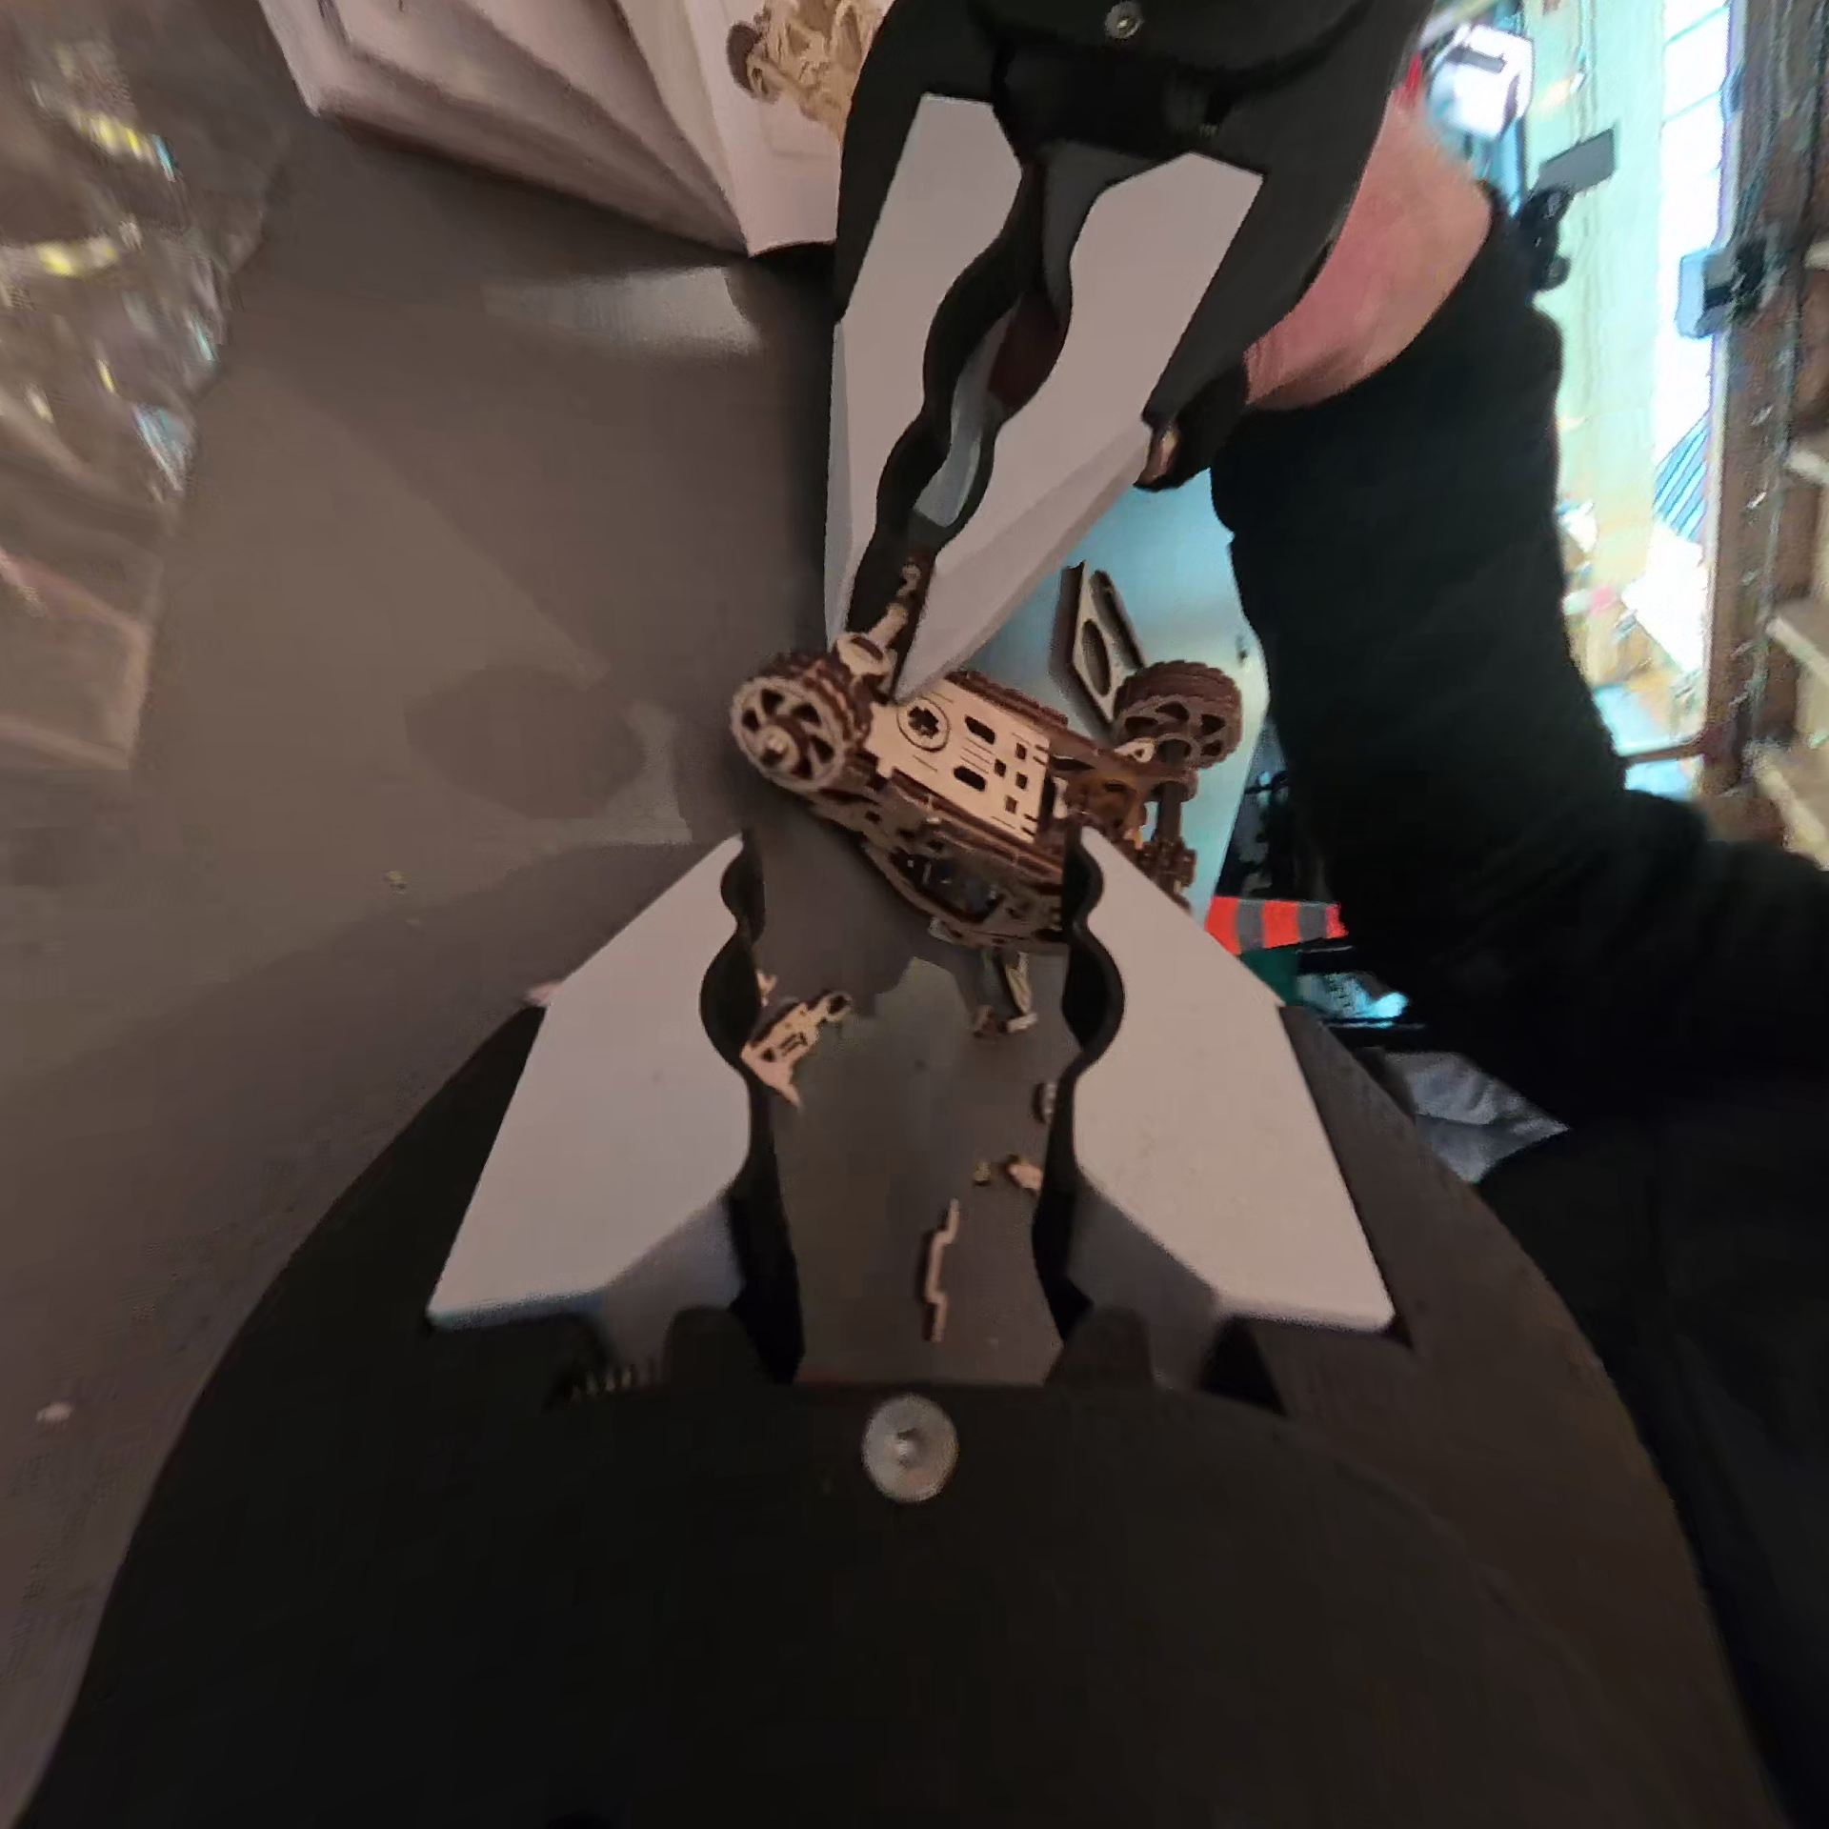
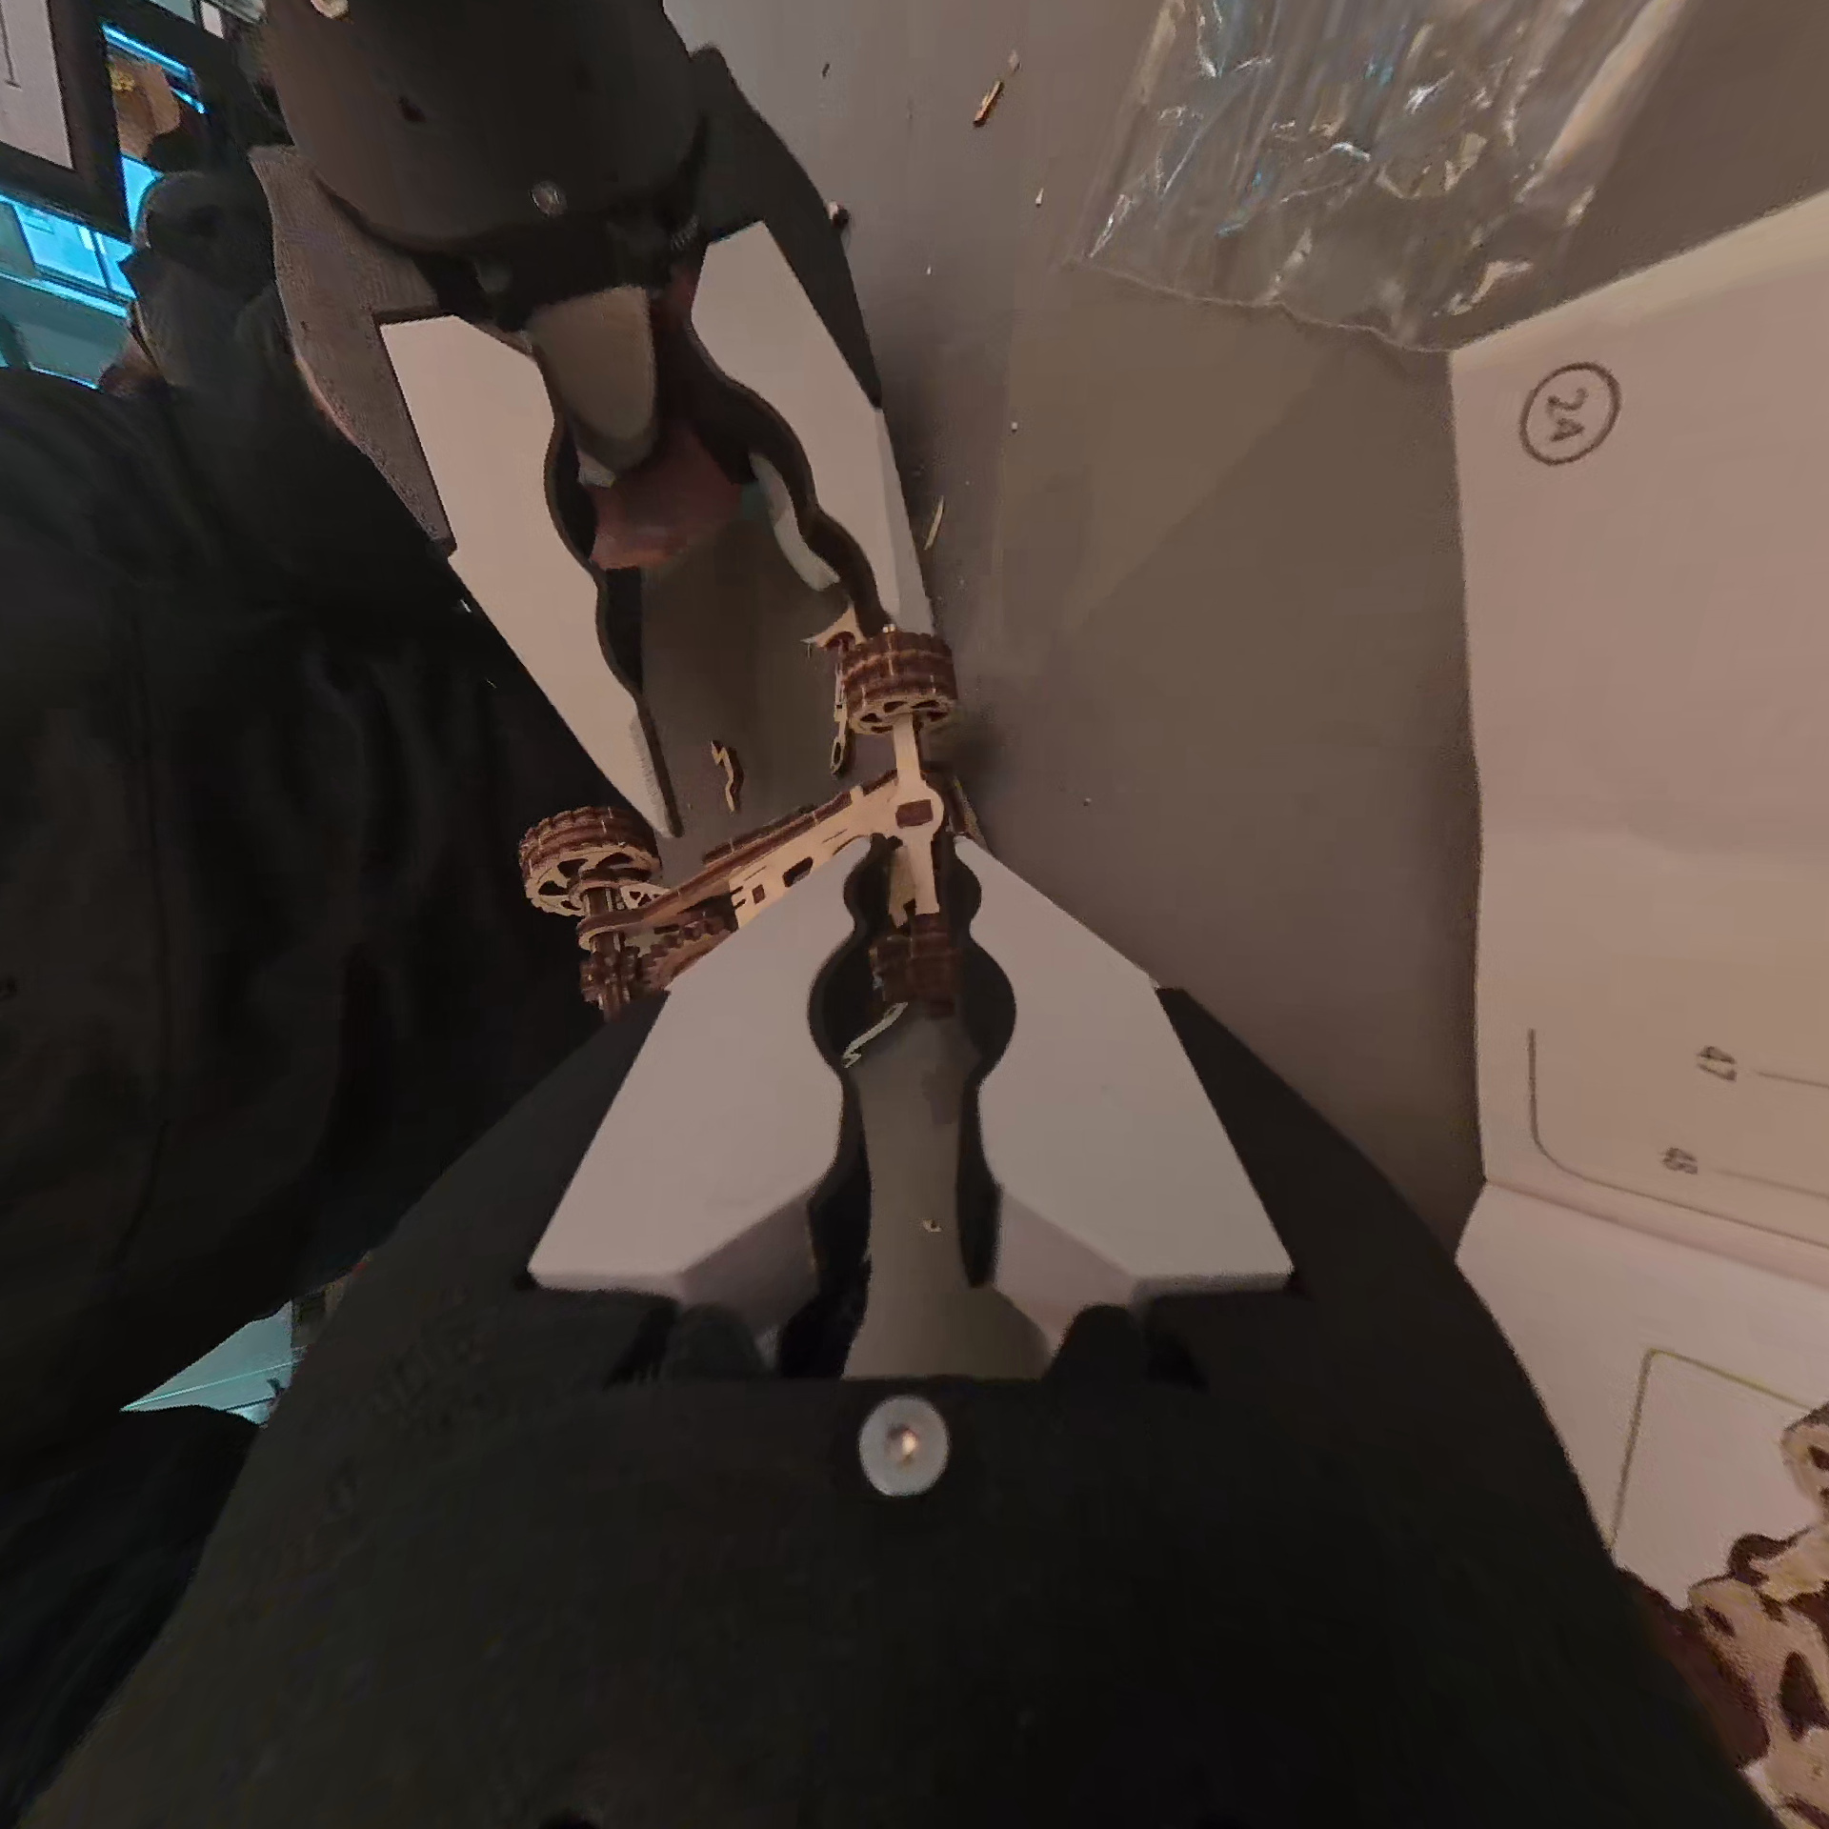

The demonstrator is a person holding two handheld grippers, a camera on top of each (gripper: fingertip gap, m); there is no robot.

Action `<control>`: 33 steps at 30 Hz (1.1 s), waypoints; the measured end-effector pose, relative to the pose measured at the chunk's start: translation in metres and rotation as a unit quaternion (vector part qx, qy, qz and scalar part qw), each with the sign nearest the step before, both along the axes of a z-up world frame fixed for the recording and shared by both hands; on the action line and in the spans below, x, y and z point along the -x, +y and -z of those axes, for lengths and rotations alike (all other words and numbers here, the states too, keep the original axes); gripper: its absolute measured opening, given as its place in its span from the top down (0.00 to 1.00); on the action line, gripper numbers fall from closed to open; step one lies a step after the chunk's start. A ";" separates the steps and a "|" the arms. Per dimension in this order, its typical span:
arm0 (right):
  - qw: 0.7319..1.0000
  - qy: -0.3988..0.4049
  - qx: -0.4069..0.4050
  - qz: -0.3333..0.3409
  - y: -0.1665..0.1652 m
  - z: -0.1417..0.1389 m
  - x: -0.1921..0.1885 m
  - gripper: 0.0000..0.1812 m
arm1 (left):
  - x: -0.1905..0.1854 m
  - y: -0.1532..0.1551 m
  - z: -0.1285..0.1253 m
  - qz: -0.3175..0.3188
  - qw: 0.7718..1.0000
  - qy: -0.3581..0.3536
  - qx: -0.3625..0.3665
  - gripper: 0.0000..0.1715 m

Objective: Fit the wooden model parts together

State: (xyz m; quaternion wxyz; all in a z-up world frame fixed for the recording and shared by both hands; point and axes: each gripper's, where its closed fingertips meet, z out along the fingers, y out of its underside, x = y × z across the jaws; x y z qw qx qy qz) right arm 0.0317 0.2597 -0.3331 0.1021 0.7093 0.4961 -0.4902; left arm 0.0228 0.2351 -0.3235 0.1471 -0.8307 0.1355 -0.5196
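While the right gripper (image 2: 906, 881) is clamped on the model (image 1: 950, 782), the left gripper (image 1: 911, 871) stands apart around it near the table (image 1: 396, 594) edge; next needs a loose part (image 1: 792, 1039).

Half-built wooden model car (image 1: 950, 792), pale and dark-brown laser-cut parts, spoked wheels, tilted above grey tabletop (image 1: 445, 594)

Black grippers — pale grey fingers (image 1: 614, 1118) — black sleeve (image 1: 1435, 643).

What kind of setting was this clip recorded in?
Probably a hobby or workshop bench: a grey tabletop with loose laser-cut wooden pieces, an open instruction booklet, and cluttered shelves behind.
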 end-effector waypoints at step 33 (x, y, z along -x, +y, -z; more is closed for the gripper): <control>0.954 0.201 -0.124 0.187 0.000 -0.085 -0.024 0.98 | -0.034 -0.001 -0.048 -0.005 0.987 -0.003 -0.159 0.86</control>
